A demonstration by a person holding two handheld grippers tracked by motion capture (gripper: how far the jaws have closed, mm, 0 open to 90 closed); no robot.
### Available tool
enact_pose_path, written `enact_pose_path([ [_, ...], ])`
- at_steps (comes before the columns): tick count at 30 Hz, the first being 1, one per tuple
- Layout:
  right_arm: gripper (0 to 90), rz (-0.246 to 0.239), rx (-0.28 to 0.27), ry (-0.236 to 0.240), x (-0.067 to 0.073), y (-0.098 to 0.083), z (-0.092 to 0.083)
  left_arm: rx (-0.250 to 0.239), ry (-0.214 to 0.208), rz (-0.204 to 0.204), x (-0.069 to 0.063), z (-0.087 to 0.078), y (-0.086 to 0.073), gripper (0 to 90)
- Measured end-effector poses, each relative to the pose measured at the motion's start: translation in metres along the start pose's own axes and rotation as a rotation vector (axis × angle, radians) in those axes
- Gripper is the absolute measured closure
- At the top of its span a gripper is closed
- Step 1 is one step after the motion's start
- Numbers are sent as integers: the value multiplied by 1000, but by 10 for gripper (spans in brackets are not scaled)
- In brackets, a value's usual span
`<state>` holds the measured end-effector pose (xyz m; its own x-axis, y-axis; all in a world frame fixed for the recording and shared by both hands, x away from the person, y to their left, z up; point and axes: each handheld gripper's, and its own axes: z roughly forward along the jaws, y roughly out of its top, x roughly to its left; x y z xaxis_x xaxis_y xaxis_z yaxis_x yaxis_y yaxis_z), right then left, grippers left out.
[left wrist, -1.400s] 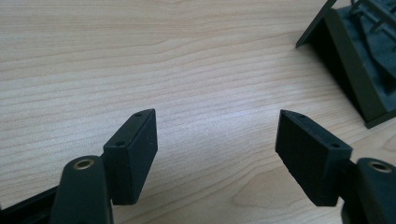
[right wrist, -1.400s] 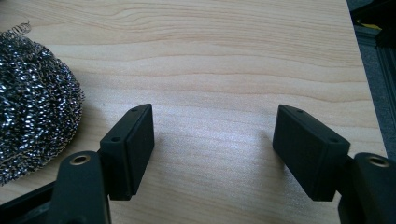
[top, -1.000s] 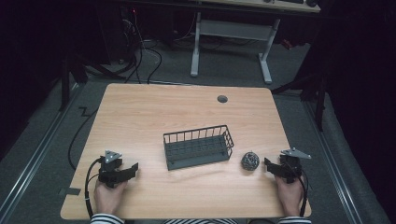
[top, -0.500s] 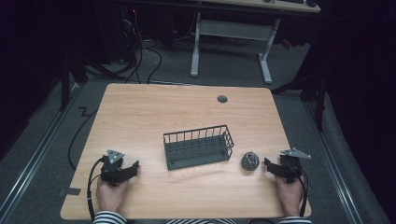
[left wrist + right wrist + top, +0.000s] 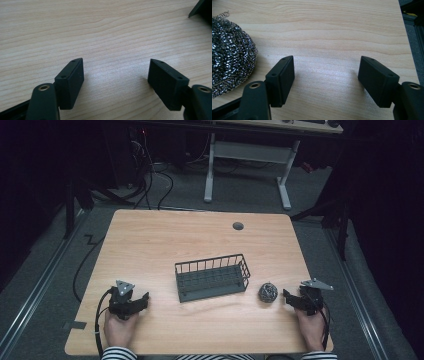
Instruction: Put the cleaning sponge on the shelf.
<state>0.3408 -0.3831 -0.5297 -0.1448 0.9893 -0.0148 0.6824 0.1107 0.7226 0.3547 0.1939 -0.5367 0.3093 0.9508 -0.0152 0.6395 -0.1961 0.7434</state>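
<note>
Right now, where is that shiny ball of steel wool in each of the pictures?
High view: the steel wool ball lies right of the wire basket, just ahead of the right gripper.
Right gripper view: the ball is at the left edge, outside the open jaws.
Left gripper view: not in it.
Shared landmark: the wooden table.

In your right gripper view, the silvery steel-wool scouring ball [image 5: 230, 52] runs off the left edge, so you see just its right part. In your left gripper view, the dark wire basket [image 5: 203, 8] is cut to one corner at the top right edge. From the high view, your forearms in striped sleeves [image 5: 117, 354] are cropped by the bottom edge. There the small round dark spot [image 5: 238, 226] near the far edge of the light wooden worktop [image 5: 165, 240] is too small to identify. The room beyond the worktop sinks into darkness, its contents unreadable.
</note>
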Motion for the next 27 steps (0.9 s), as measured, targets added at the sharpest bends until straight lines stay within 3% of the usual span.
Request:
enact_pose_path([
  [11,339,9,40,39,-3,0,-9,2,3,-2,0,0,0,289],
  [20,338,4,5,91,-3,1,-32,2,1,-3,0,0,0,286],
  [27,318,-22,-10,134,5,1,-46,1,2,-4,0,0,0,290],
])
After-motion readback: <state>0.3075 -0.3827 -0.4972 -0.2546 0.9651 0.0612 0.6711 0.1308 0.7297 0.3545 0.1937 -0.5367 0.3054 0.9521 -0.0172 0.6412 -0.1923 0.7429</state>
